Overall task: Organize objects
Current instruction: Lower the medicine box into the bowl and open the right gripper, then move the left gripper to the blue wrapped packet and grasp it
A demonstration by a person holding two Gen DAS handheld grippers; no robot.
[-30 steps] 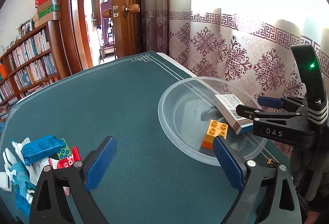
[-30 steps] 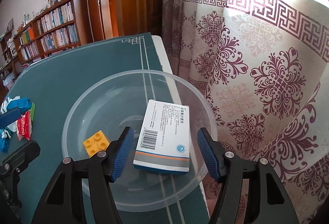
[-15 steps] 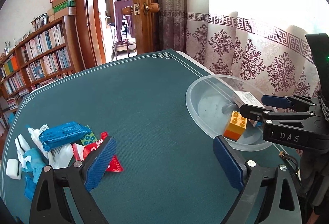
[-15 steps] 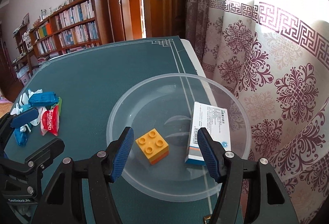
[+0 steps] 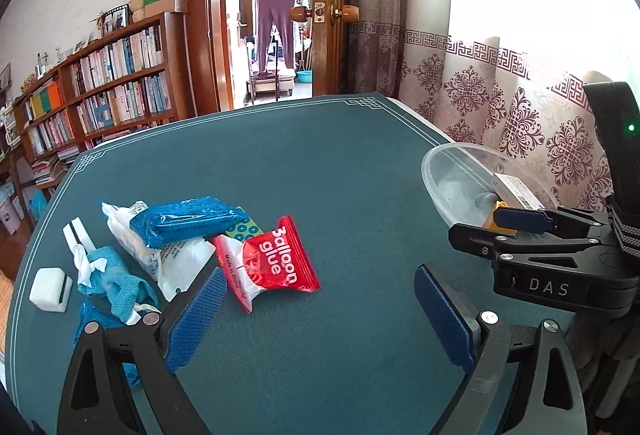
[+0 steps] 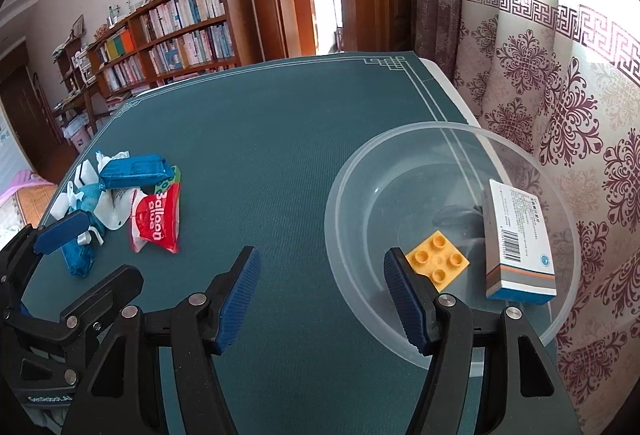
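A clear plastic bowl (image 6: pixel 352 175) at the table's right edge holds an orange toy brick (image 6: pixel 438 260) and a white medicine box (image 6: pixel 518 239); the bowl also shows in the left wrist view (image 5: pixel 438 171). A pile at the left has a red "Balloon glue" packet (image 5: pixel 272 263), a blue wrapped pack (image 5: pixel 188 217), white wrappers and blue cloth. My left gripper (image 5: pixel 320 315) is open and empty, just right of the pile. My right gripper (image 6: pixel 322 291) is open and empty, its right finger over the bowl's near rim.
The table is covered in dark green cloth (image 5: pixel 320 163). A small white block (image 5: pixel 50 289) lies at the far left. A patterned curtain (image 6: pixel 560 83) hangs right behind the bowl. A bookshelf (image 5: pixel 100 91) and an open door stand beyond the table.
Both grippers have drawn back and swung left, away from the bowl. The medicine box left the right gripper's fingers and lies in the bowl. The pile has come close to the left gripper.
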